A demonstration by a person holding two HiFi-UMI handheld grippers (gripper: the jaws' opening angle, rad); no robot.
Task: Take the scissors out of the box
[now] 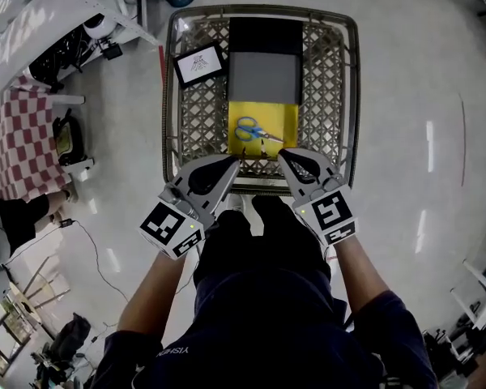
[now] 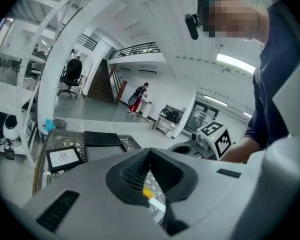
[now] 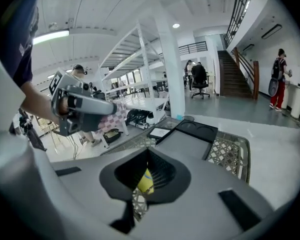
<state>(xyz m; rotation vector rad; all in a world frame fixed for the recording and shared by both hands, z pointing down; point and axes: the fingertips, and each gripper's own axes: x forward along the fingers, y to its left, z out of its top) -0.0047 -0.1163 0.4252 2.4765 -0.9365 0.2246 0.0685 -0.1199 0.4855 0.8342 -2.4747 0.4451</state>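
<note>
The left gripper [image 1: 233,163] has its jaws pressed together, and its own view shows nothing caught between them, only mesh and a sliver of yellow seen through the gap behind the tips. The right gripper [image 1: 283,157] is likewise pressed together and empty. Both tips hang side by side at the near edge of the wire cart [image 1: 196,113], pointing forward and somewhat down toward the box [image 1: 289,117].

The box lies open in the middle of the cart. Its yellow floor is nearest the grippers, and a grey panel [image 1: 263,78] and a black lid [image 1: 265,34] lie beyond it. The scissors [image 1: 254,130], with blue handles, lie flat on the yellow floor, handles to the left and blades pointing right, just ahead of both tips and untouched.

The step in hand looks like the approach, with nothing picked up yet. The next move likely calls for one gripper to spread its jaws, drop into the box and close on the handles or the pivot, where there is most to pinch. Flat blades on a smooth floor may slide away from the pads.

For writing, a framed card [image 1: 199,63] leans in the cart's left part with a small drawing, too small to read. The marker cubes carry only black-and-white squares. Letters on the person's shirt begin "YISH" and the rest is cut off.
</note>
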